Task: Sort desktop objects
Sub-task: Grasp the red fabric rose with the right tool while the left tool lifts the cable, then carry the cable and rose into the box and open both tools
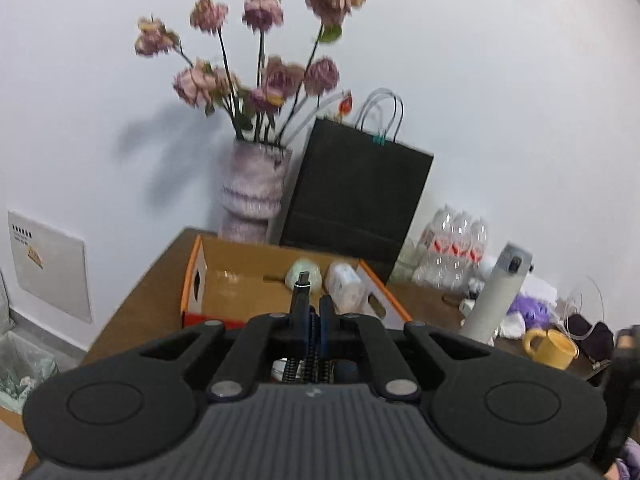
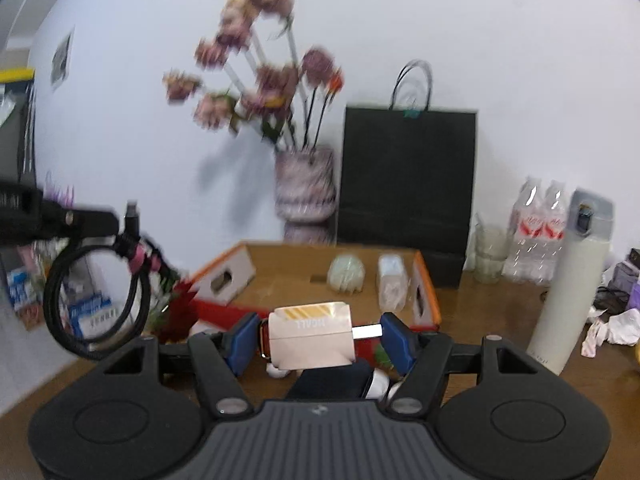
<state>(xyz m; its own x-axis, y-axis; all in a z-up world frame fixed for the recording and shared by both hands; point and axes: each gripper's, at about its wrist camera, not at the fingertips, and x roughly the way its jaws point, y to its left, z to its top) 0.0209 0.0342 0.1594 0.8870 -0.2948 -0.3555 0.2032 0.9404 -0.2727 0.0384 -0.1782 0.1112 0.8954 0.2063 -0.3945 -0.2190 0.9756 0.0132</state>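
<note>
My left gripper (image 1: 314, 308) is shut on a coiled black cable; its metal plug (image 1: 303, 278) sticks up between the fingers. In the right wrist view the cable coil (image 2: 96, 300) hangs below the left gripper (image 2: 126, 236) at the left. My right gripper (image 2: 318, 336) is shut on a small pinkish-white box (image 2: 310, 338) with yellow stripes, held above the table. An open orange-edged cardboard box (image 1: 240, 280) (image 2: 288, 276) lies ahead, holding a pale green round thing (image 1: 304, 276) (image 2: 346, 274) and a white wrapped packet (image 1: 346, 286) (image 2: 392, 280).
A vase of dried flowers (image 2: 306, 188) and a black paper bag (image 2: 408, 184) stand at the wall. A tall white flask (image 2: 568, 284), water bottles (image 2: 540, 232), crumpled paper (image 2: 616, 328) and a yellow mug (image 1: 554, 348) sit at the right. A bin (image 1: 20, 368) stands left of the table.
</note>
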